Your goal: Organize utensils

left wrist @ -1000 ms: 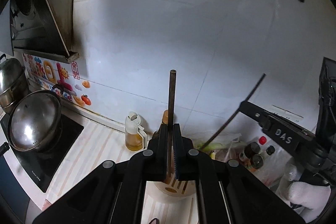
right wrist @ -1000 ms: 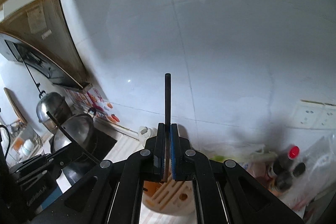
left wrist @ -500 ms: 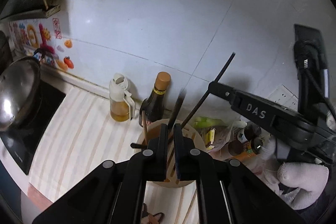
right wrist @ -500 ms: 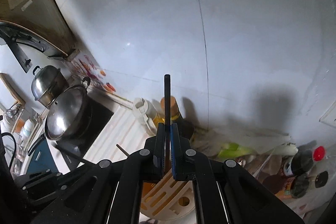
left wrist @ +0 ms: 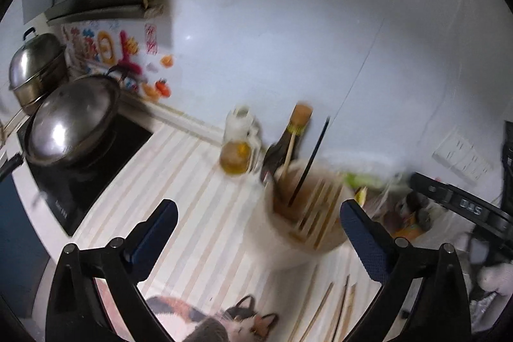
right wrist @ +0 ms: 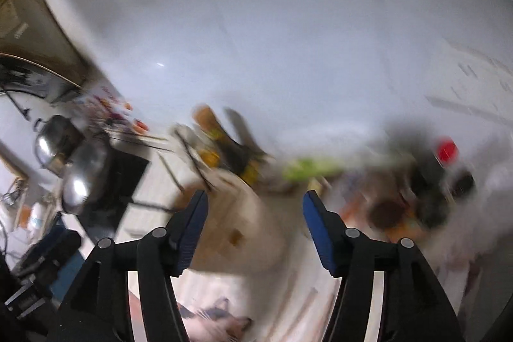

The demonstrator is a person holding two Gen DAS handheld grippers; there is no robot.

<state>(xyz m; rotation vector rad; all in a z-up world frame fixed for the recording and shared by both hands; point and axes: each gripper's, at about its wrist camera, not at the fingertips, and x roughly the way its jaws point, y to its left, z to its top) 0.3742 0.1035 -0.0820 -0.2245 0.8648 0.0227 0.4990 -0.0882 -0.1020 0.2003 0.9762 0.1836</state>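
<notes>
A cream utensil holder [left wrist: 290,234] with a slotted wooden top stands on the striped counter. A dark chopstick [left wrist: 309,161] and a pale wooden one [left wrist: 288,157] stick up out of it. My left gripper [left wrist: 256,221] hangs just above and in front of the holder, its jaws opening wide with nothing between the pads. In the blurred right wrist view the holder [right wrist: 239,225] lies below my right gripper [right wrist: 255,223], whose jaws are opening and hold nothing. Several loose chopsticks [left wrist: 323,310] lie on the counter in front of the holder.
An oil jug [left wrist: 238,146] and a dark sauce bottle [left wrist: 287,141] stand behind the holder against the wall. A lidded steel pan [left wrist: 70,120] sits on a black cooktop at left. Bottles and bags [right wrist: 426,181] crowd the right. A cat [left wrist: 224,321] is below.
Both grippers, earlier each shut on a dark chopstick held upright, have come down over the holder and opened. A dark chopstick now stands in the holder.
</notes>
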